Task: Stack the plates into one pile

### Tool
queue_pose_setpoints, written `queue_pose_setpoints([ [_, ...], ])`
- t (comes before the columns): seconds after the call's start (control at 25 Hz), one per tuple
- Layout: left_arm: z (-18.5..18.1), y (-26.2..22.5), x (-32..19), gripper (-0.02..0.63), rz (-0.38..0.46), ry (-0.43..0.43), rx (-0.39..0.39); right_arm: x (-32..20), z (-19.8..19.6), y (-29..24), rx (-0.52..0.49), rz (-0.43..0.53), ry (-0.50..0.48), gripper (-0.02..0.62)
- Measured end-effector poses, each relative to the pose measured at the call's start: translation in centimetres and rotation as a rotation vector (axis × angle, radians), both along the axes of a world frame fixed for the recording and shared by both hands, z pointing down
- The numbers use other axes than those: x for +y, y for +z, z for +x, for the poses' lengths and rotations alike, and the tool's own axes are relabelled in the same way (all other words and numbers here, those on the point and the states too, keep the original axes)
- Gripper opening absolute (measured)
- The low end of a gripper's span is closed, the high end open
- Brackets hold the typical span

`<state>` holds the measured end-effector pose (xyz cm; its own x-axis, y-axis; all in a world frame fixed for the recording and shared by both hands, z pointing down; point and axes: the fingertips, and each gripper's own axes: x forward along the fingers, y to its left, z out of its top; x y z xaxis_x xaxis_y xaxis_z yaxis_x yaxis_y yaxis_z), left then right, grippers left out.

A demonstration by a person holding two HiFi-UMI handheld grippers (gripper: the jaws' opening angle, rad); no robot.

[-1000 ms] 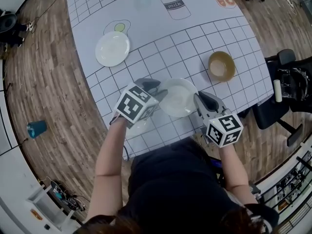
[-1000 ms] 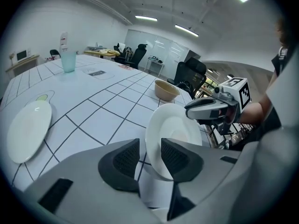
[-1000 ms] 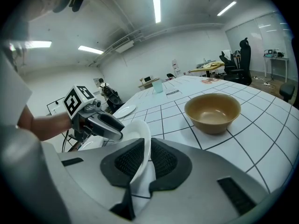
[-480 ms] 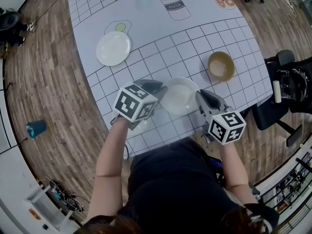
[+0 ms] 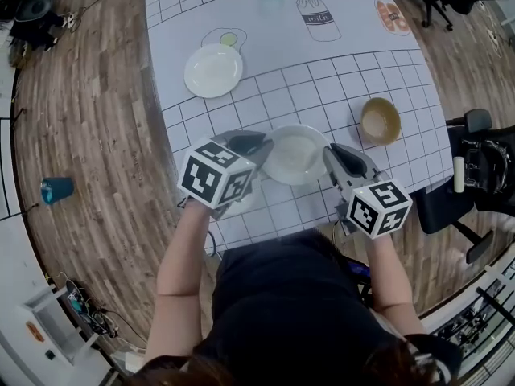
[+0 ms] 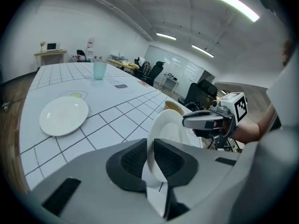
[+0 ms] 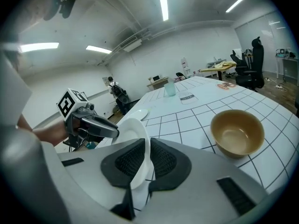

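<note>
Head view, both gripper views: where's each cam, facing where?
Head view: on the head, steeply down onto table; forearms, torso, left gripper, right gripper show.
Left gripper view: on left gripper, along its jaws across the held plate to the right gripper.
Right gripper view: mirrored, toward the left gripper; own jaws, bowl.
Shared: the plate, pinched at opposite rims.

Person's wearing a black top (image 5: 290, 312) behind the tongs. Left gripper (image 5: 256, 147), right gripper (image 5: 336, 155): grey shells, black ribbed pads (image 6: 133, 160), each carrying a white square-marker cube (image 5: 216, 177).
</note>
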<state>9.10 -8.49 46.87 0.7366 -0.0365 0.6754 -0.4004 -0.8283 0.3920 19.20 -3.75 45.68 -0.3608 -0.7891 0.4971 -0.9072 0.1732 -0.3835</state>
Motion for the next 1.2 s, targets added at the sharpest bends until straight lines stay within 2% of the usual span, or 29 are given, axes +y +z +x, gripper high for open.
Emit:
queue_pose_setpoints([
  [0.4, -8.9, -0.9, 0.1, 0.069, -0.008, -0.256, -0.004, -2.5, -8.0, -0.8, -0.008, 0.002, -0.25, 0.054],
  [0.68, -14.4, -0.5, 1.6, 0.069, -0.031, -0.415, -0.005, -2.7, -13.3, -0.2, -0.029, -0.037, -0.391, 0.054],
  [0.96, -18.2, 0.8, 3.2, 0.069, -0.08, -0.535, -0.008, -2.5, -17.0, 1.1, -0.031, -0.099, -0.495, 0.055],
  [1.2, -19.9, 2.5, 3.8, 0.069, -0.122, -0.594, -0.014, -2.3, -18.8, 2.7, -0.002, -0.137, -0.522, 0.057],
])
